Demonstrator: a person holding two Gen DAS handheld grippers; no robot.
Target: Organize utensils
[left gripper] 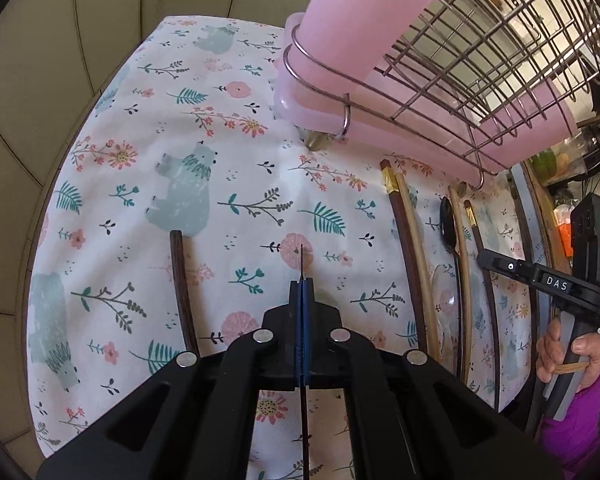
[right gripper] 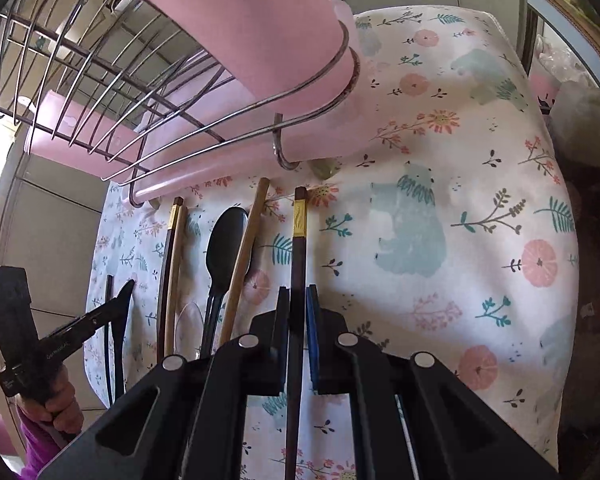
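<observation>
Only by right wrist: serrated knife (right gripper: 121, 312)

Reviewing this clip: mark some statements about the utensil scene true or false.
1. The left gripper is shut on a thin black utensil. True.
2. A black spoon lies between chopsticks on the cloth. True.
3. The wire rack holds stacked plates. False: no plates show; a pink tray sits under it.
4. The tablecloth is plain blue. False: it is white with flowers and bears.
5. One dark chopstick lies apart from the row. True.
</observation>
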